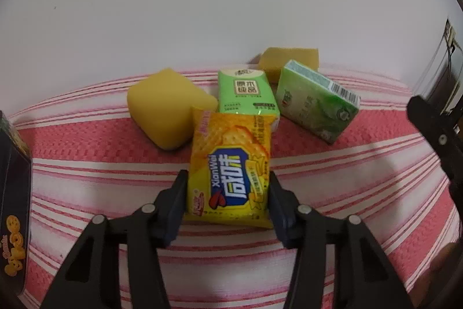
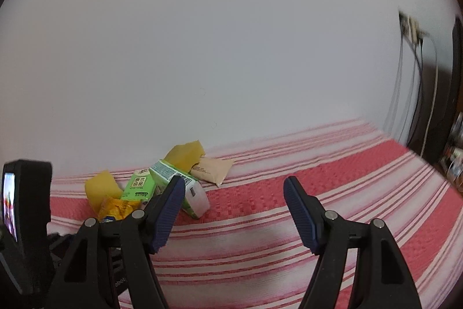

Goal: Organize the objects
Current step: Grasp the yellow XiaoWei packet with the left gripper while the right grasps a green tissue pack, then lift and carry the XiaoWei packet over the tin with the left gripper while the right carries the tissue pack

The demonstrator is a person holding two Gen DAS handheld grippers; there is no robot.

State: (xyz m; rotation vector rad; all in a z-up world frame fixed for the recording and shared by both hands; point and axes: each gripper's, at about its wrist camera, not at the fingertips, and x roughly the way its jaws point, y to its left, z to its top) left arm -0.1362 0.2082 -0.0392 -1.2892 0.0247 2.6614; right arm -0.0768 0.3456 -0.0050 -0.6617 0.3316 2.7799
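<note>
A yellow cracker packet [image 1: 231, 141] lies on the pink and white striped cloth [image 1: 361, 178]. My left gripper [image 1: 228, 174] is shut on it, one pad against each long side of its near half. Behind it lie a yellow sponge [image 1: 165, 109], a green tissue pack [image 1: 246, 91], a green carton [image 1: 315, 100] and a second yellow sponge [image 1: 289, 57]. My right gripper [image 2: 234, 178] stands open over bare cloth with nothing between its fingers. The same pile is to its left, with the green carton [image 2: 173, 175] just behind its left finger.
A dark snack box [image 1: 14, 193] stands at the left edge of the left wrist view. A beige sachet [image 2: 214, 171] lies by the far sponge [image 2: 185, 154]. A white wall backs the cloth. Cables and a socket [image 2: 411, 28] hang at the far right.
</note>
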